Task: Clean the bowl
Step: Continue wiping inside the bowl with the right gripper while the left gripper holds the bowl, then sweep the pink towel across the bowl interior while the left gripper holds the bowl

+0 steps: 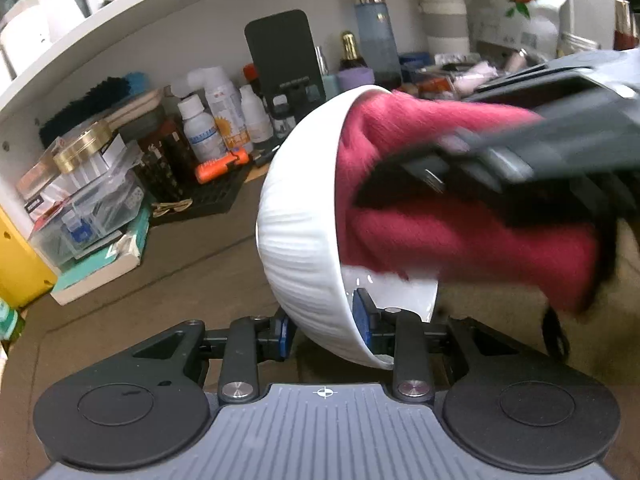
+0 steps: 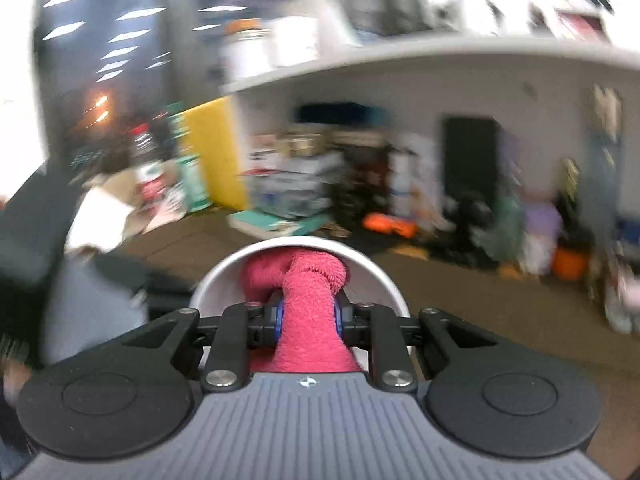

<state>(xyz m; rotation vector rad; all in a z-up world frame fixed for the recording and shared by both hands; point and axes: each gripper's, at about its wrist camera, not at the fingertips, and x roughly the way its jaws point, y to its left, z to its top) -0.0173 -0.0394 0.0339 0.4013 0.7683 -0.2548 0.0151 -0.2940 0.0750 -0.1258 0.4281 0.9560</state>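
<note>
From the left wrist, the left gripper (image 1: 326, 330) has its jaws clamped across the wall of the white bowl (image 1: 300, 220), one pad inside the rim and one outside, holding it clear above the brown tabletop (image 1: 180, 280) with its mouth tipped sideways to the right, where the right gripper (image 1: 452, 168) pushes a red cloth (image 1: 440, 232) in; wiping well likely means keeping that rim grip firm while the cloth sweeps the whole inner wall. From the right wrist, blurred, the right gripper (image 2: 307, 316) is closed tight on the red cloth (image 2: 310, 320), whose bunched length runs straight ahead into the bowl (image 2: 224, 280), mouth facing the camera.
</note>
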